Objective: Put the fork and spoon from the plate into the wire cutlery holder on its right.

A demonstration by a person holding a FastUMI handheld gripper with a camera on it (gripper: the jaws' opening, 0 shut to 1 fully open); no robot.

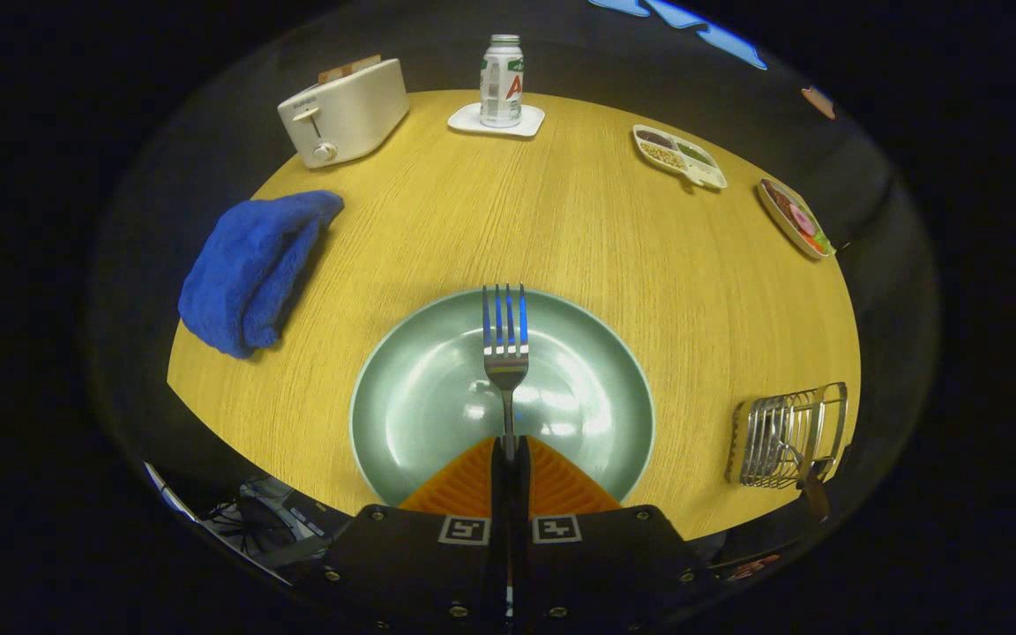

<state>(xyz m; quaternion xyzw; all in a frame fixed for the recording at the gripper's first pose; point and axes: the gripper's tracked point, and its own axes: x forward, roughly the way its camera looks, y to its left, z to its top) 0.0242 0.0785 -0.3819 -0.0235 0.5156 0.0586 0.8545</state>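
My gripper (508, 445) is shut on the handle of a metal fork (505, 339). The fork points straight ahead from the fingertips, tines up, held above a pale green plate (402, 414). The plate lies on the wooden table right under the fingers. A wire cutlery holder (781, 437) stands to the right of the plate, near the table's front edge. A handle that looks like the spoon's (812, 467) leans in the holder's right end; its bowl is hidden.
A folded blue towel (248, 269) lies left of the plate. Far back stand a white toaster (345, 110) and a can (501, 79) on a white coaster. Two snack dishes (680, 157) (795, 218) sit at the far right.
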